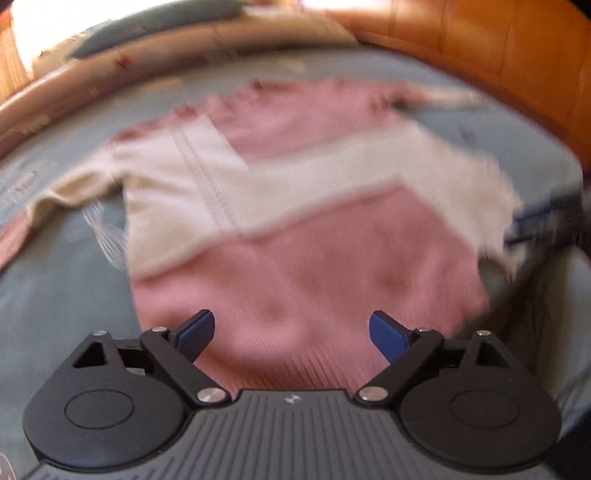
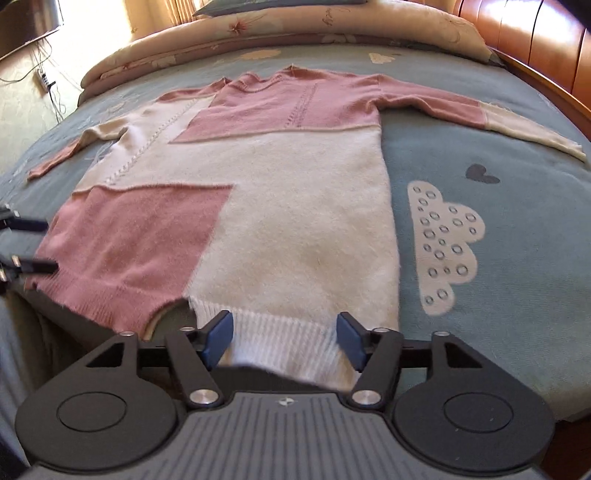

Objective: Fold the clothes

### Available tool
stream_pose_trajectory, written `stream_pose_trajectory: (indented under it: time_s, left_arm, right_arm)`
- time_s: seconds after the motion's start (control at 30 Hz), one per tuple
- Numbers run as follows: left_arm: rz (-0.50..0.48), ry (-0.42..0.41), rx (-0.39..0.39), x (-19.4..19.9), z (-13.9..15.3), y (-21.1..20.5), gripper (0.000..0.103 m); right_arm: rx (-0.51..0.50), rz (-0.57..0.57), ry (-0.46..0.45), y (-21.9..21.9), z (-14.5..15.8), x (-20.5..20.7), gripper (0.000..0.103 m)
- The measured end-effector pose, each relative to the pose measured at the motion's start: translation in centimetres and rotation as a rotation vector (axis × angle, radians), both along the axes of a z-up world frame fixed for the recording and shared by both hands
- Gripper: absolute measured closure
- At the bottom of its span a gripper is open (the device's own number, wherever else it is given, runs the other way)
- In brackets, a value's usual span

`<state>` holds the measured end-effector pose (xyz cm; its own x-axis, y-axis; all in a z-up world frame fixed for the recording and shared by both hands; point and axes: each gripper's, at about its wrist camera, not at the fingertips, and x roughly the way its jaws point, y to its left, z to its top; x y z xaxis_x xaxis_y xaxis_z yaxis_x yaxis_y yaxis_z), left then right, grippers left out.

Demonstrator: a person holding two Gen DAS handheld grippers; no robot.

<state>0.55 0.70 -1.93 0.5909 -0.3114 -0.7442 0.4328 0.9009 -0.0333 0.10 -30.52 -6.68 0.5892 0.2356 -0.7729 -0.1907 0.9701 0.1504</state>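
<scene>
A pink and cream patchwork knit sweater (image 2: 288, 192) lies flat on the blue-grey bedspread (image 2: 498, 122), with both sleeves spread sideways. My right gripper (image 2: 285, 338) is open at the near hem. The white ribbed hem (image 2: 288, 343) lies between its blue pads without being pressed. In the blurred left wrist view my left gripper (image 1: 293, 332) stands open over the pink lower part of the sweater (image 1: 306, 280), nothing between its fingers. The left gripper's fingers (image 2: 29, 243) also show at the sweater's pink corner in the right wrist view.
A folded floral quilt (image 2: 258, 33) and a blue pillow (image 2: 277, 5) lie at the far end of the bed. A wooden bed frame (image 2: 535, 48) runs along the right. The bedspread bears a cloud print (image 2: 443, 243). Cables and a power strip (image 2: 44, 79) lie on the floor at left.
</scene>
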Motion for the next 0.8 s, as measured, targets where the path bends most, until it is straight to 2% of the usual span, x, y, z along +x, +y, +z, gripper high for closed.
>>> stream_pose_trajectory:
  time_s: [0.1,0.17,0.3,0.37,0.47,0.53,0.67,0.73,0.8]
  left_arm:
    - [0.102,0.051,-0.155,2.4,0.9,2.0,0.012]
    - [0.191,0.107,-0.18,3.4,1.0,3.3,0.013]
    - [0.233,0.119,-0.044,2.9,0.9,4.9,0.019]
    - [0.231,0.149,0.004,2.0,0.3,5.7,0.035]
    - [0.241,0.228,-0.003,0.9,-1.3,6.8,0.05]
    - [0.26,0.264,-0.007,0.4,-2.6,7.1,0.053]
    - [0.284,0.235,-0.043,-0.2,-3.2,6.4,0.052]
    - [0.272,0.223,-0.025,-0.3,-3.3,5.4,0.054]
    - [0.253,0.209,0.009,-0.6,-3.1,4.2,0.07]
  right_arm:
    - [0.02,-0.04,-0.005,0.3,-0.2,0.8,0.033]
    - [0.045,-0.067,-0.01,0.0,-0.1,0.9,0.033]
    - [0.093,-0.088,-0.012,-0.8,-0.4,0.6,0.03]
    - [0.106,-0.085,-0.02,-1.2,-0.6,0.4,0.03]
    - [0.125,-0.09,-0.02,-1.3,-0.6,0.6,0.028]
    - [0.125,-0.089,-0.022,-1.1,-0.6,0.6,0.024]
    - [0.118,-0.087,-0.025,-0.9,-0.7,0.6,0.021]
    - [0.114,-0.086,-0.026,-0.8,-0.7,0.6,0.021]
    - [0.111,-0.086,-0.027,-0.7,-0.7,0.6,0.021]
